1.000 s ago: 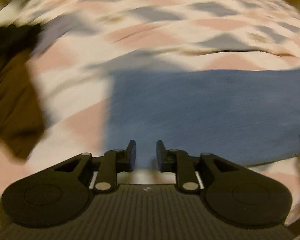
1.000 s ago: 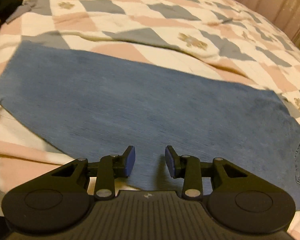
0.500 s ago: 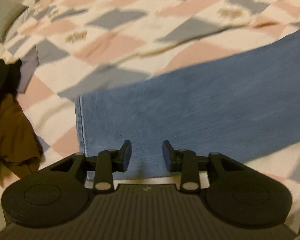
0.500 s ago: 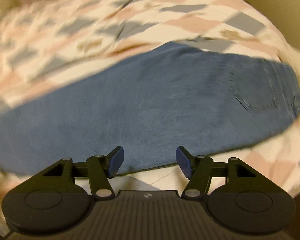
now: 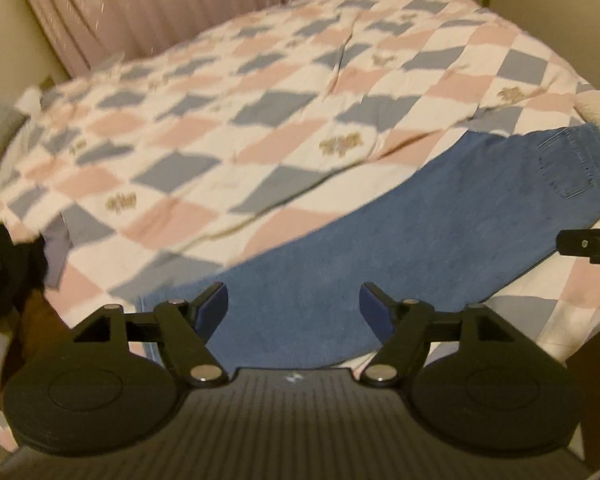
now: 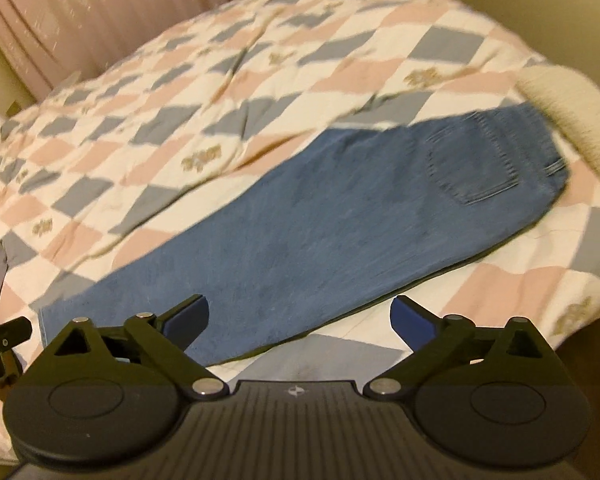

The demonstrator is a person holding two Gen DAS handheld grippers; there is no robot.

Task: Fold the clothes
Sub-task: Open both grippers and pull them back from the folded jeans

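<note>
- Both grippers have pulled up and back since a second ago: the jeans [image 6: 332, 216] filled the view then, and now the whole bed [image 5: 260, 92] shows, with fingers that have spread wider.
- Far left, a dark heap of clothes [image 5: 4, 272] sits at the bed's edge, just beside the hem end of the jeans.
- Left gripper [image 5: 293, 307] hovers over the hem end, fingers wide apart, holding nothing.
- The jeans lie flat along the near edge of the bed on the checked quilt [image 6: 204, 92], one leg over the other as far as I can tell, running from the hem at left up to the waistband [image 6: 512, 140] at right, back pocket [image 6: 472, 168] facing up.
- Right gripper [image 6: 300, 316] hangs over the jeans' near edge, fingers wide too, empty.
- Far right, a cream fleecy bolster [image 6: 572, 120] lies just beside the waistband.
- Handling call: denim is heavyish and fairly stiff, so it should crease cleanly and not slither; the hem corners and the waistband look the firmest places to pinch.
- Writing: only a small moulded logo on each gripper body, nothing readable; no label legible on the jeans.
</note>
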